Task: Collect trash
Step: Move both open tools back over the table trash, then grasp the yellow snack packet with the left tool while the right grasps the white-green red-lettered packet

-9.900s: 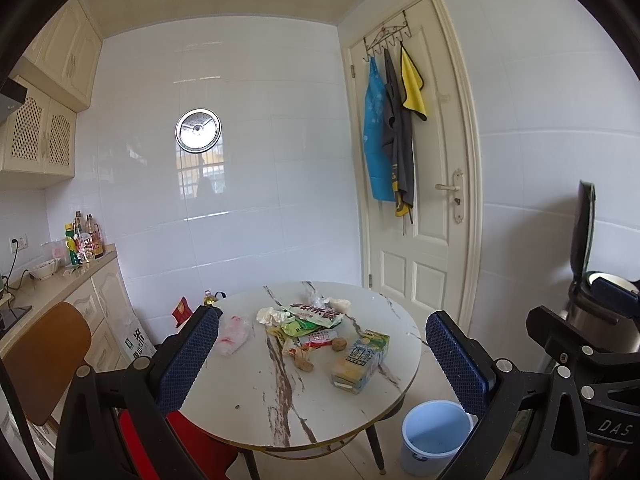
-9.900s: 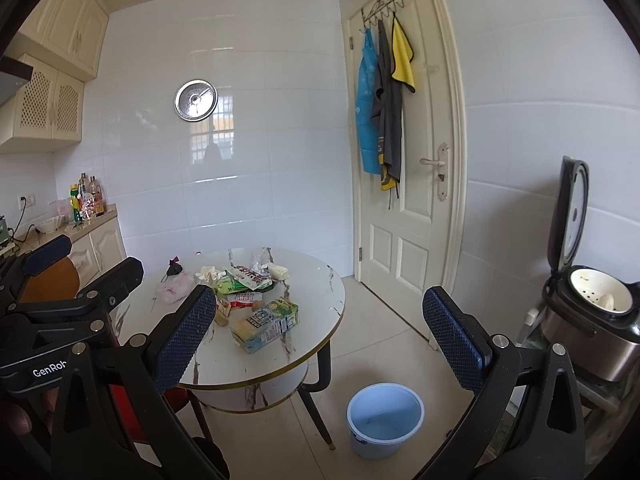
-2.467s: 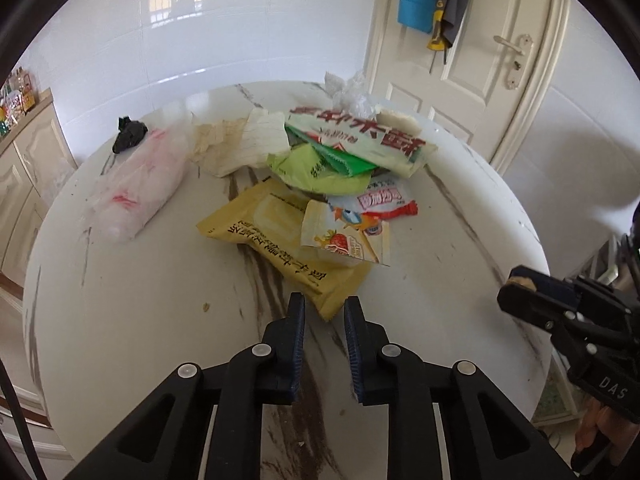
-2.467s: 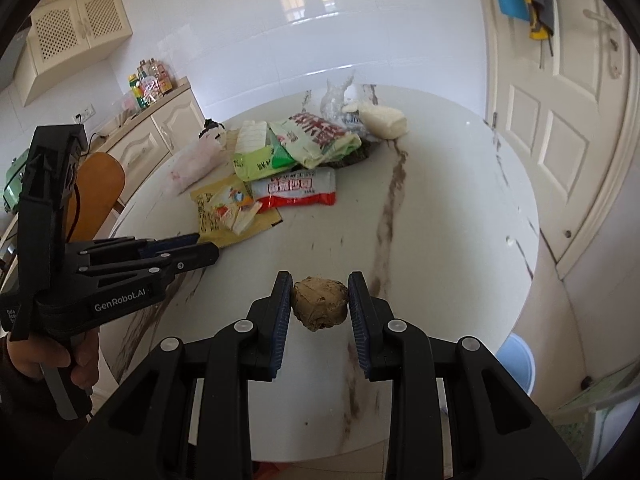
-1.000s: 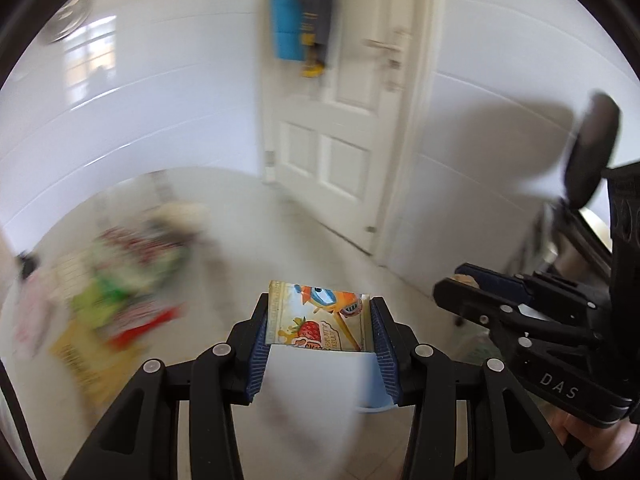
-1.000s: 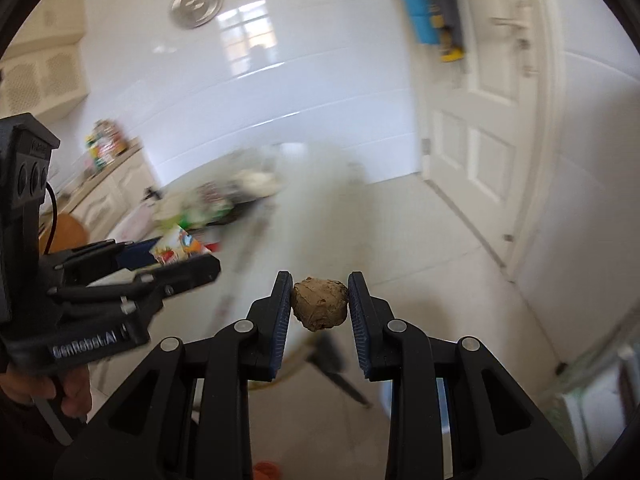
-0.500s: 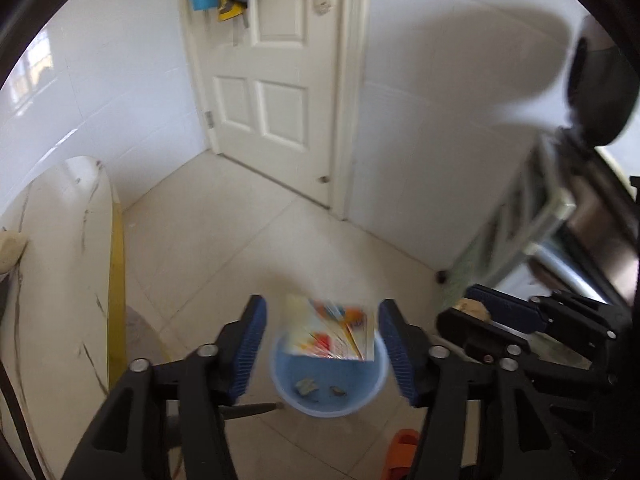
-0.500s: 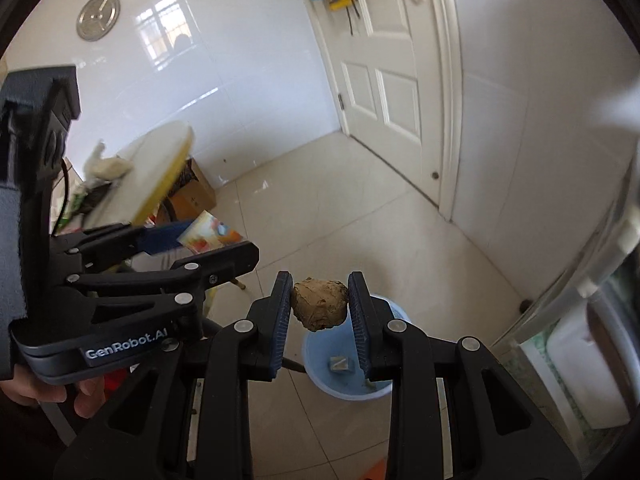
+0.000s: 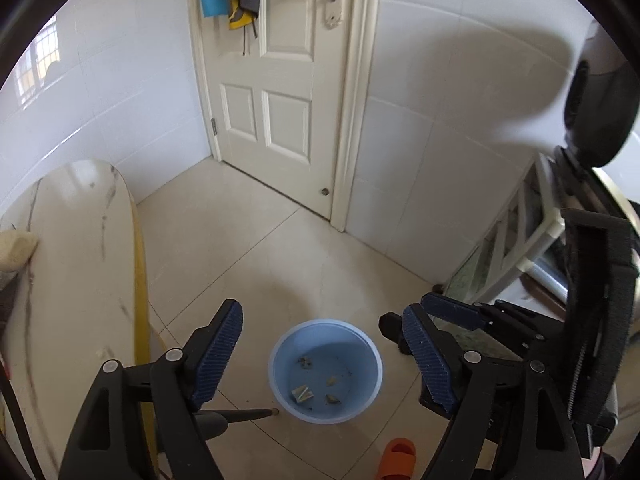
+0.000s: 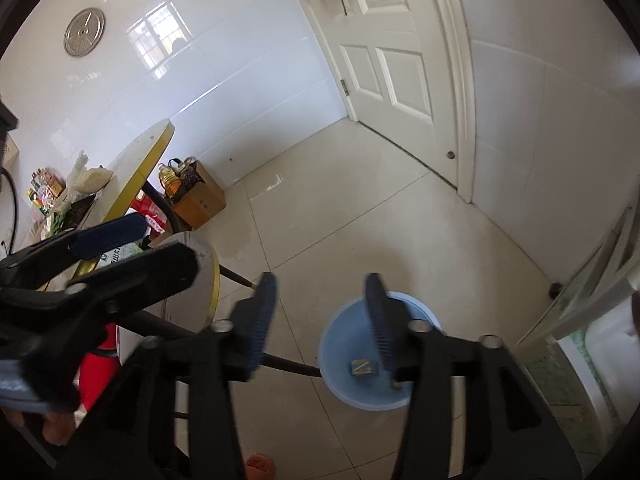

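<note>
Trash scraps (image 9: 303, 393) seen lying on bottom of blue bucket (image 9: 280, 344), bucket set on tiled floor (image 9: 248, 248) just right of desk (image 9: 72, 264). Left tongs (image 9: 322, 354) held above bucket, spread wide, nothing gripped. Right tongs (image 10: 321, 320) likewise parted, nothing gripped, blurred. Orange slipper (image 9: 397, 455) near bucket. White door (image 9: 280, 80) far.

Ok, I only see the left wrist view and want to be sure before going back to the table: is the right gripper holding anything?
Observer: No. The right gripper is open above the blue bucket, with nothing between its fingers.
Operator: Is there anything on the floor that the table hides from me?
Observer: Yes. A cardboard box with an oil bottle in it stands by the wall, beyond the table.
</note>
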`<state>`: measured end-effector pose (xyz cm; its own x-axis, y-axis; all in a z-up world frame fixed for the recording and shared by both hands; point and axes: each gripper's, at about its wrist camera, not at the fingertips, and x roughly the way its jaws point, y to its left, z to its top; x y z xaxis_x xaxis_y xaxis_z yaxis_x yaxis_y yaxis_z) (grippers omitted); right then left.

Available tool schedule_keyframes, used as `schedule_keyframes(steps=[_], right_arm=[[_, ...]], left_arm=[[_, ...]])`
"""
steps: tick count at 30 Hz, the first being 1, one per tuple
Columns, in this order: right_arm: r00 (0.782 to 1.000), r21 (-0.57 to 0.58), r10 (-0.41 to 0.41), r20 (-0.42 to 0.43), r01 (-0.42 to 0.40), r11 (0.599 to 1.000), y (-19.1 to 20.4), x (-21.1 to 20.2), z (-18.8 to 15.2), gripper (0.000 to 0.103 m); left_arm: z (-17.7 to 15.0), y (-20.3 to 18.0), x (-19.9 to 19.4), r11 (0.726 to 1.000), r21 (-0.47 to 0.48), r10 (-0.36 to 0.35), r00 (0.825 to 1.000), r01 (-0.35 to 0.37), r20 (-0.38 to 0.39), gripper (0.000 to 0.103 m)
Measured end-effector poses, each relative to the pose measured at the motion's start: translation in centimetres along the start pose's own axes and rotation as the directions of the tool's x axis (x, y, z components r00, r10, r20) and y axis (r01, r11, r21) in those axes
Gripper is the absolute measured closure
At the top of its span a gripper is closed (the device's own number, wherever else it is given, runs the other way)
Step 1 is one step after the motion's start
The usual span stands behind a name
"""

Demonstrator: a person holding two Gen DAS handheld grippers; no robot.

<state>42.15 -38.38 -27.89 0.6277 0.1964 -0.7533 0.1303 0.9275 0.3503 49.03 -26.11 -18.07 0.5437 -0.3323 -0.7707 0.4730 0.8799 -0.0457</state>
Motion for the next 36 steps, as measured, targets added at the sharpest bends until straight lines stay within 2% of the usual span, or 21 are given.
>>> schedule_keyframes(steps=[1, 5, 8, 10, 12, 14, 16, 18, 21, 25, 29, 31, 34, 35, 36], right_arm=[[1.0, 0.001, -0.007, 0.005, 0.007, 1.0, 0.2, -0.6, 0.0, 0.055], [0.998, -0.024, -0.045, 0.039, 0.045, 0.999, 1.9, -3.8, -0.1, 0.038], [0.996, -0.052, -0.054, 0.073, 0.058, 0.997, 4.0, -6.6, -0.1, 0.032], [0.994, -0.082, -0.058, 0.097, 0.066, 0.994, 5.9, -8.3, -0.1, 0.029], [0.991, -0.121, -0.05, 0.127, 0.065, 0.99, 8.6, -10.2, -0.3, 0.021], [0.988, -0.154, -0.033, 0.151, 0.056, 0.987, 11.1, -11.4, -0.4, 0.016], [0.986, -0.188, -0.012, 0.168, 0.044, 0.981, 13.7, -12.2, -0.6, 0.014], [0.984, -0.227, 0.007, 0.178, 0.034, 0.973, 16.6, -12.6, -0.7, 0.013], [0.984, -0.271, 0.023, 0.178, 0.026, 0.962, 20.7, -12.4, -1.0, 0.012], [0.988, -0.332, 0.049, 0.143, 0.001, 0.943, 25.3, -10.5, -1.4, 0.011], [0.993, -0.368, 0.061, 0.098, -0.02, 0.93, 28.2, -8.1, -1.6, 0.011], [0.995, -0.381, 0.065, 0.078, -0.031, 0.924, 29.1, -7.0, -1.6, 0.011], [0.996, -0.395, 0.076, 0.047, -0.052, 0.917, 30.0, -5.1, -1.7, 0.011], [0.996, -0.398, 0.078, 0.038, -0.056, 0.916, 30.1, -4.6, -1.6, 0.011], [0.996, -0.398, 0.078, 0.033, -0.058, 0.915, 30.2, -4.2, -1.6, 0.011]], left_arm=[[-0.1, -0.1, -0.9, 1.0, -0.001, -0.021, 1.0, 0.021, 0.01, 0.024], [-1.6, 0.3, -6.3, 0.996, -0.004, -0.085, 0.995, 0.086, 0.056, 0.024], [-3.0, 0.9, -11.5, 0.996, 0.013, -0.092, 0.988, 0.091, 0.124, 0.014], [-4.4, 1.5, -14.8, 0.998, 0.022, -0.06, 0.983, 0.058, 0.171, 0.007], [-5.9, 2.9, -18.1, 1.0, 0.014, 0.001, 0.972, -0.004, 0.233, 0.001], [-7.8, 4.9, -21.0, 0.997, -0.007, 0.08, 0.958, -0.081, 0.275, 0.001], [-9.3, 6.9, -22.6, 0.99, -0.031, 0.143, 0.949, -0.14, 0.282, 0.001], [-11.0, 10.3, -23.6, 0.973, -0.101, 0.229, 0.939, -0.21, 0.255, 0.001], [-13.4, 15.7, -24.3, 0.938, -0.24, 0.299, 0.935, -0.251, 0.192, 0.001], [-15.8, 21.0, -23.8, 0.896, -0.366, 0.308, 0.946, -0.253, 0.1, 0.001], [-15.9, 24.7, -21.8, 0.849, -0.44, 0.331, 0.943, -0.293, 0.012, 0.001], [-15.2, 25.2, -20.5, 0.843, -0.45, 0.326, 0.945, -0.293, -0.004, 0.002], [-14.0, 25.7, -18.5, 0.852, -0.439, 0.31, 0.951, -0.285, -0.016, 0.004], [-13.6, 26.3, -17.1, 0.851, -0.433, 0.312, 0.949, -0.296, -0.035, 0.01], [-13.2, 26.6, -16.4, 0.85, -0.433, 0.306, 0.95, -0.299, -0.056, 0.021]])
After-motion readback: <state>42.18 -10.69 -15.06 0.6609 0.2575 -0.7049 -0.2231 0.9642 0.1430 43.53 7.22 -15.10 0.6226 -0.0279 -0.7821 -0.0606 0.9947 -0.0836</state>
